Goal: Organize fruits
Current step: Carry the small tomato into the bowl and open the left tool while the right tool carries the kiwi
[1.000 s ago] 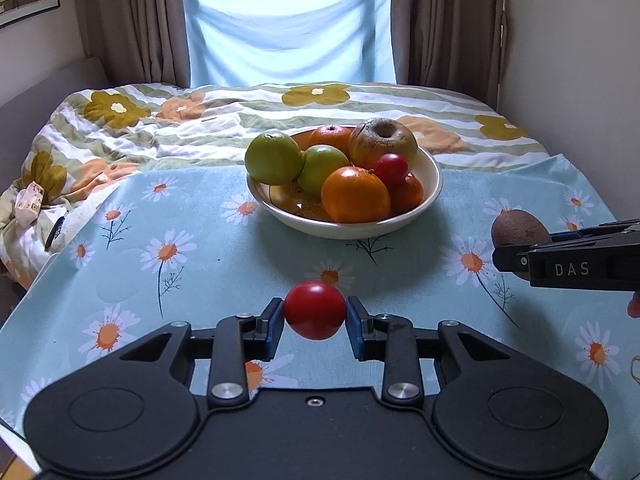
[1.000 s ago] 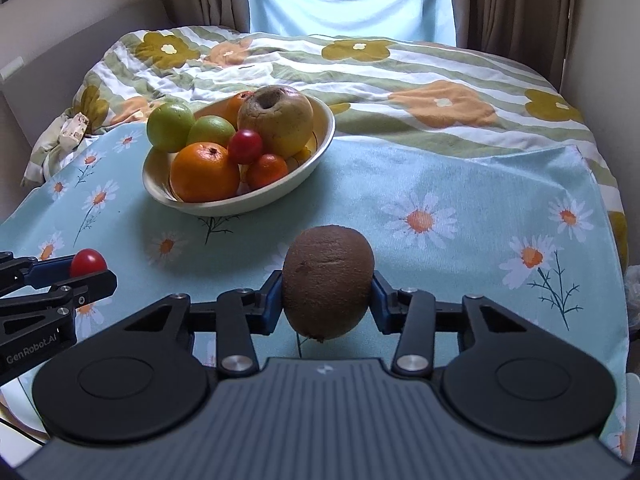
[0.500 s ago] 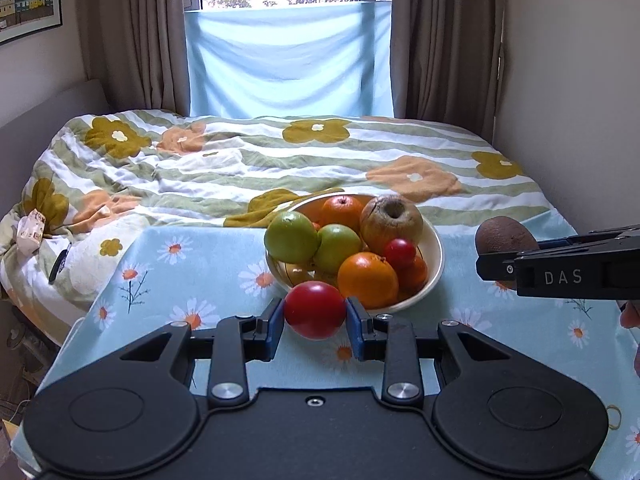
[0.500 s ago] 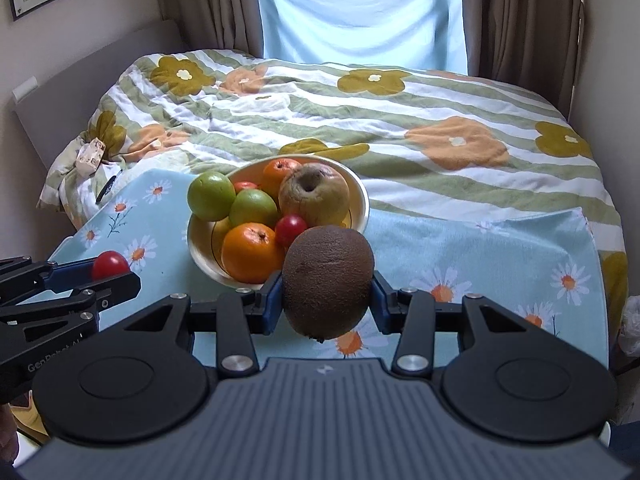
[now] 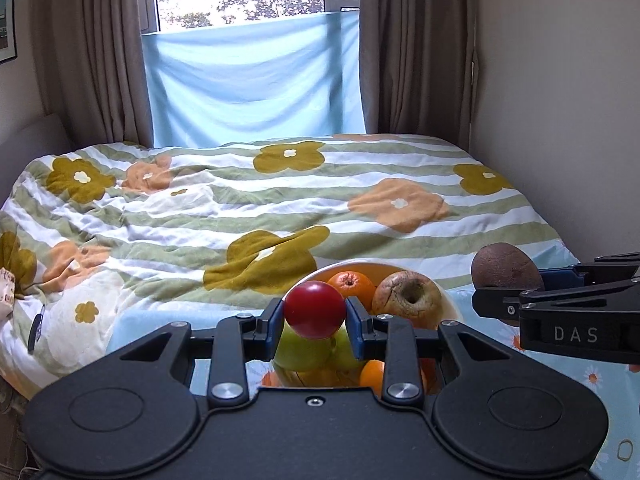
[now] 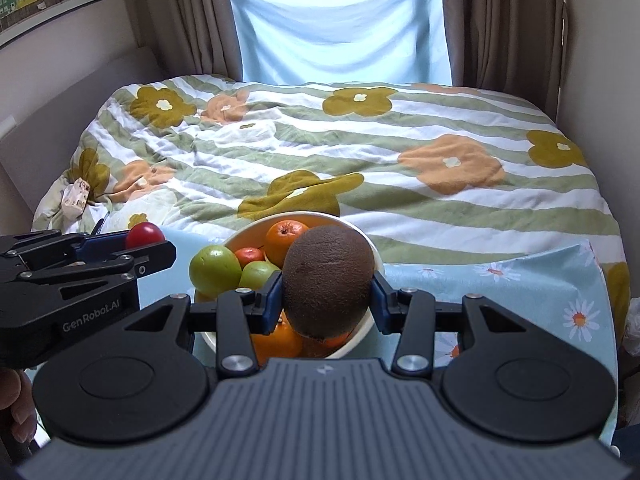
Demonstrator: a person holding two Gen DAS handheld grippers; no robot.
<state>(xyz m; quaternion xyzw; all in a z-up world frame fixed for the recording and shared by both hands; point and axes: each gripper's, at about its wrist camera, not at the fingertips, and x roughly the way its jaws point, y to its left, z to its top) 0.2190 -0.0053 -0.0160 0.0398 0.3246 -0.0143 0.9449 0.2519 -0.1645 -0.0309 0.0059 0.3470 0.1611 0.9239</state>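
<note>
Gripping a small red fruit (image 5: 315, 310) between its blue fingers (image 5: 271, 322), the left gripper (image 5: 315, 314) hangs above the cream bowl (image 6: 362, 332); the right gripper (image 6: 326, 294) is clamped on a brown kiwi (image 6: 326, 286), also above the bowl; inside lie two green apples (image 6: 215, 270), oranges (image 6: 286, 236) and a wrinkled brown apple (image 5: 408, 296); the bowl stands on a daisy-print blue cloth (image 6: 520, 280), beside a flowered bedspread (image 5: 280, 200).
</note>
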